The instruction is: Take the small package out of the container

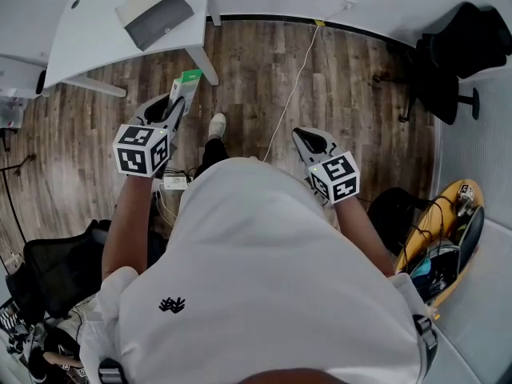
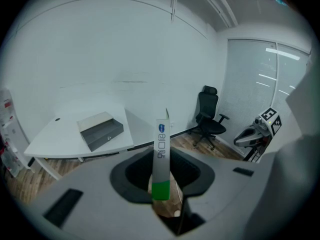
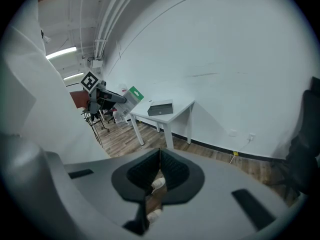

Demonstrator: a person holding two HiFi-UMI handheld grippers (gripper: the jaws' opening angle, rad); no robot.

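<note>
White-green package (image 2: 161,154) clamped in left gripper (image 1: 178,109), well clear of container (image 1: 156,12) at 11 o'clock on surface (image 1: 88,50); hold squeeze steady. Right gripper (image 1: 310,141) closed, empty.

Small package (image 2: 161,149): smooth paperboard, faint sheen, white and green.
Container (image 1: 156,13), eleven o'clock in head view: matt grey, material unclear.
Table (image 1: 88,46): smooth white, matt.
Floor (image 1: 344,78): wood-grain planks, low sheen.
Shirt (image 1: 264,278): white cloth.
</note>
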